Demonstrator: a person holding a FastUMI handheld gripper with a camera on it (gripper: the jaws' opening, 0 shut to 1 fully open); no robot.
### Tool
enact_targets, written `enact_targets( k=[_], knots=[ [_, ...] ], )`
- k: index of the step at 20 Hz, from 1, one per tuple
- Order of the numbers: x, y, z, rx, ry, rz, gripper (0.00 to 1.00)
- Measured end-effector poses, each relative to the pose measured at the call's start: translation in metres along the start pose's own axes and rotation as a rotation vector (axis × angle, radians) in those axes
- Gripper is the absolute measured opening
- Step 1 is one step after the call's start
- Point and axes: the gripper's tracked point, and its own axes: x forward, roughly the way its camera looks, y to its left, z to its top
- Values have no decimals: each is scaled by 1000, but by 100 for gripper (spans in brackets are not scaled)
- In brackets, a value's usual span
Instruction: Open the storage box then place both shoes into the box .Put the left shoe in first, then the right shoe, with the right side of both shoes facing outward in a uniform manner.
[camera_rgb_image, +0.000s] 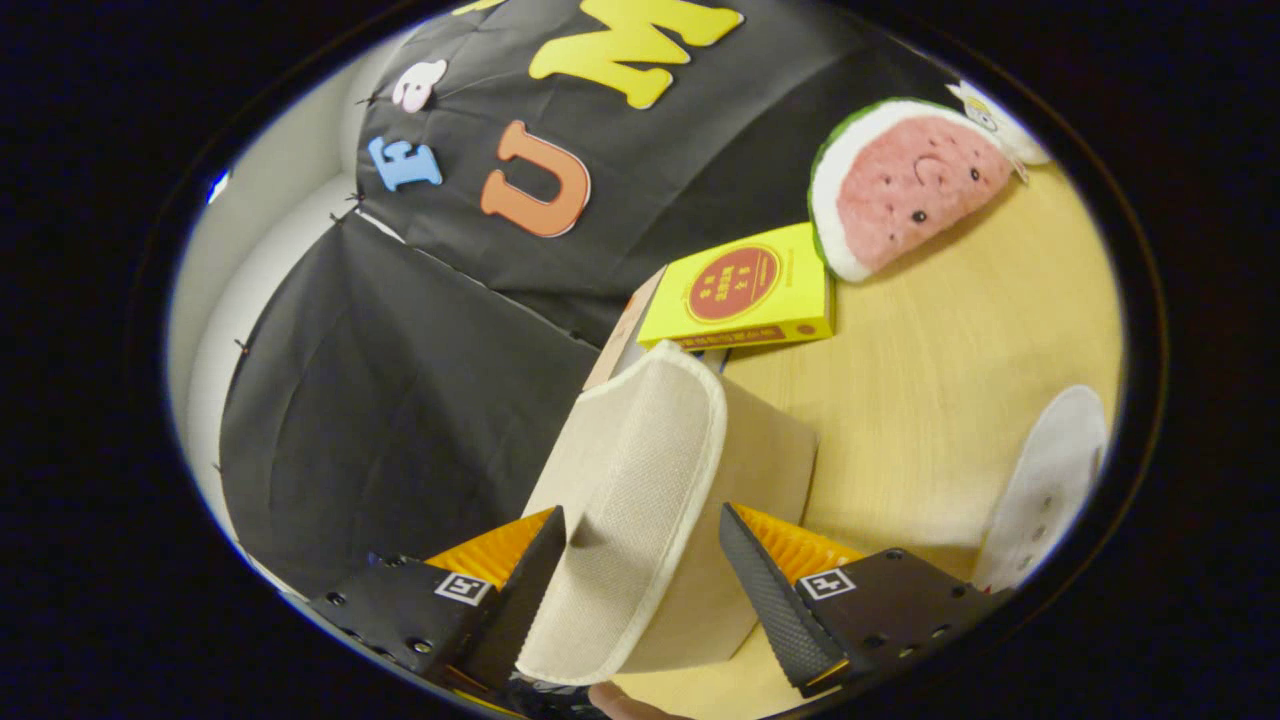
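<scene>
Jaws (640, 570) spread, lid flap (625, 500) of the beige storage box (745, 470) rising between them, left finger touching, right one apart | step: opening the box, I'd say | beyond: yellow book (745, 290), watermelon plush (905, 185) on bench (950, 340) | white shoe (1045, 485) beside right finger | next: swing flap fully back.

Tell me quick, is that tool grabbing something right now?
Tool: fingers spread either side of the beige fabric lid of the storage box; the left touches it, the right stands clear. Open, not clamped.
</scene>
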Motion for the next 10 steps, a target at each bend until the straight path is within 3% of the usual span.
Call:
enact_targets(
  k=[2,5,10],
  knots=[
    [4,3,-1,48,15,34,95],
    [1,6,8,92,5,61,74],
    [-1,10,11,110,11,64,60]
  ],
)
